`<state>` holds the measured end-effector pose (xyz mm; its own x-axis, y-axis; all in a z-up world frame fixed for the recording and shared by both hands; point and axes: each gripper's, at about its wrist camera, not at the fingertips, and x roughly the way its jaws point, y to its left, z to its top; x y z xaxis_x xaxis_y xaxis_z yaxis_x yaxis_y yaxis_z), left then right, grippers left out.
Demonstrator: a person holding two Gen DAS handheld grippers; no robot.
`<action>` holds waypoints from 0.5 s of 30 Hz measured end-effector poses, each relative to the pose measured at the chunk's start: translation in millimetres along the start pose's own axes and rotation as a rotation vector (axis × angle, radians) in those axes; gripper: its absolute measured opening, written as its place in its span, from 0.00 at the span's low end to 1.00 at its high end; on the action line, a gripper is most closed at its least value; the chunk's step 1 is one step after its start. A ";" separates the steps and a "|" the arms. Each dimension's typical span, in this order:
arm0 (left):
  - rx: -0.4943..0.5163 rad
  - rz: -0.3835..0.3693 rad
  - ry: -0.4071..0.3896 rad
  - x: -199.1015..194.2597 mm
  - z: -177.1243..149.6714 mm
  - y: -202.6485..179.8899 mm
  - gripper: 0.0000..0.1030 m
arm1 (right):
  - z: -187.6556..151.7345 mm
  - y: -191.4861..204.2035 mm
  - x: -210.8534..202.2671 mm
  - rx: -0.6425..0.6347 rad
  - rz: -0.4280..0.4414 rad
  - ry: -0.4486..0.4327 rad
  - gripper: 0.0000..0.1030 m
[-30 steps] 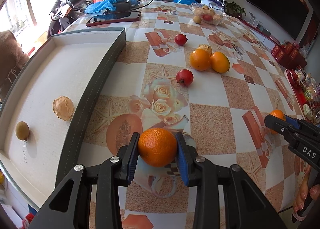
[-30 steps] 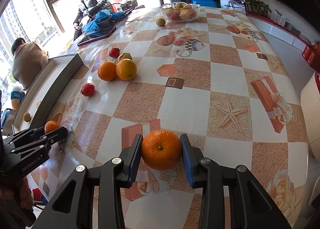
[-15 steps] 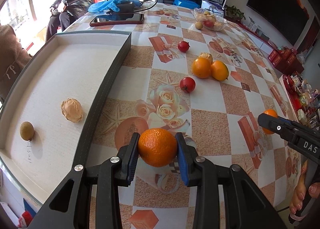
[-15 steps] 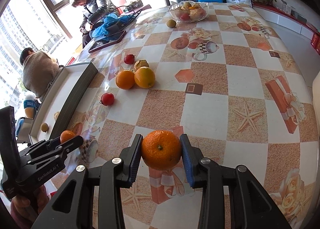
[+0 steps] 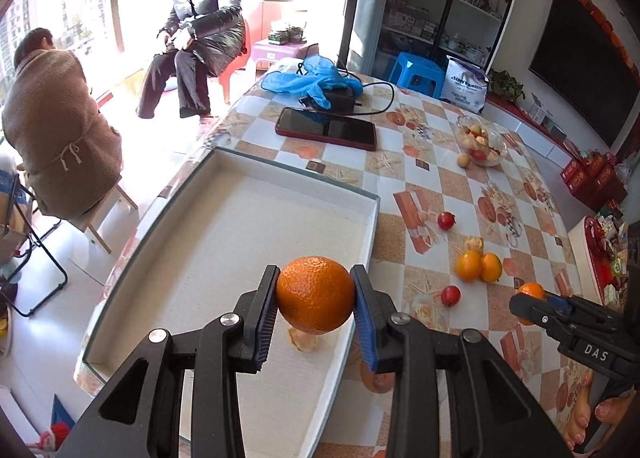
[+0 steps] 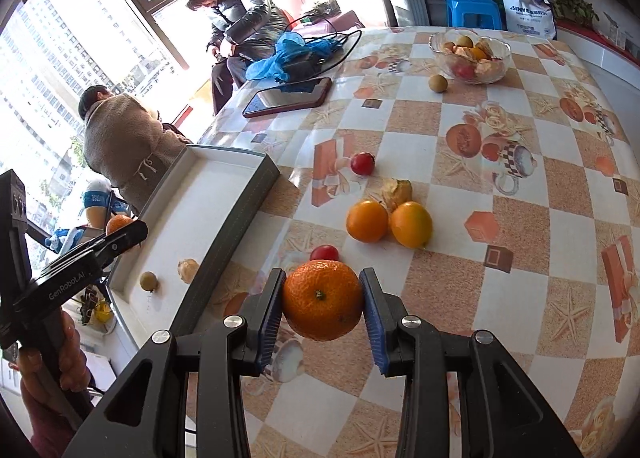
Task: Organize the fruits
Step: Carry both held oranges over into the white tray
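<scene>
My left gripper [image 5: 315, 312] is shut on an orange [image 5: 316, 294] and holds it in the air over the near right part of the white tray [image 5: 248, 242], above a tan fruit [image 5: 306, 340]. My right gripper [image 6: 323, 312] is shut on another orange [image 6: 323, 306] and holds it above the table, right of the tray [image 6: 236, 201]. The tray holds a small brown fruit [image 6: 148, 281] and the tan fruit [image 6: 188, 270]. Two oranges [image 6: 367, 221] [image 6: 412, 224], two red fruits [image 6: 362, 163] [image 6: 324, 253] and a husked fruit [image 6: 397, 190] lie on the table.
A glass bowl of fruit [image 6: 470, 54] with a brown fruit [image 6: 438, 83] beside it stands at the far side. A phone [image 5: 326, 129], a blue bag [image 5: 308, 79] and a charger lie at the far left. Two people sit beyond the table's left edge.
Both grippers have lifted and moved left with their oranges. The left one has passed from the table over the tray's rim; the right one has come closer to the tray.
</scene>
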<state>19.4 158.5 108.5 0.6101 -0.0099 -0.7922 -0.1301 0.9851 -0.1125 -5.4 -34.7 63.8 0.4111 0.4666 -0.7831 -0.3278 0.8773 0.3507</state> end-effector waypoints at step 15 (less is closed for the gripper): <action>-0.080 0.131 0.074 53.2 -1.7 58.7 0.37 | 63.9 118.0 73.4 -0.151 0.134 0.058 0.38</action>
<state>42.9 215.5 58.7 0.5247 0.1023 -0.8451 -0.2684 0.9620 -0.0502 40.3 110.3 80.5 0.3068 0.5667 -0.7647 -0.5021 0.7789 0.3757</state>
